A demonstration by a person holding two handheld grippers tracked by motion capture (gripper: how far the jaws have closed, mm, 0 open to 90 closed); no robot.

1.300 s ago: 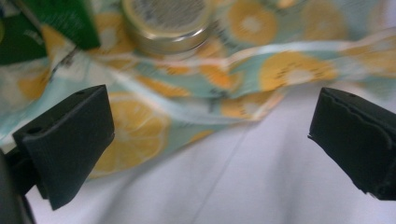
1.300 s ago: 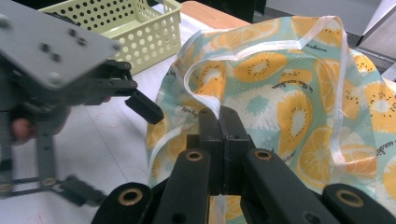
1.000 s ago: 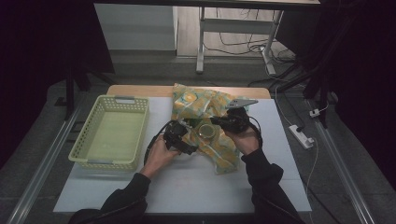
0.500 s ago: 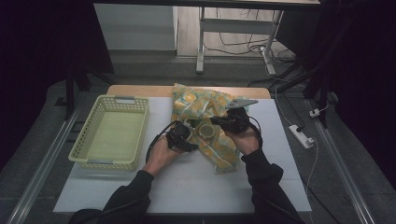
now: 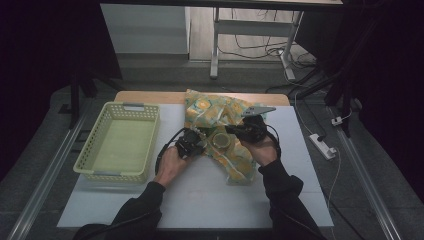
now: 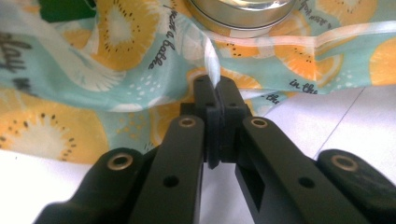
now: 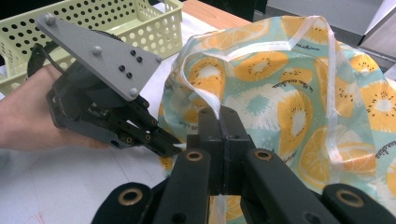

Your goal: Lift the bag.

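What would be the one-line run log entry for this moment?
left claw: just closed, shut on bag edge | right claw: shut on bag ribbon | tin: on bag | basket: left of bag

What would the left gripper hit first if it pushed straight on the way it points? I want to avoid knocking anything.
Probably the round metal tin lying just ahead on the fruit-print bag; the left gripper is shut on the bag's edge. Depth is uncertain.

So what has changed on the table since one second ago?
The left gripper has just been closing and now pinches the white edge of the fruit-print cloth. The right gripper stays shut on the cloth edge. The round tin, the basket and both hands kept their places.
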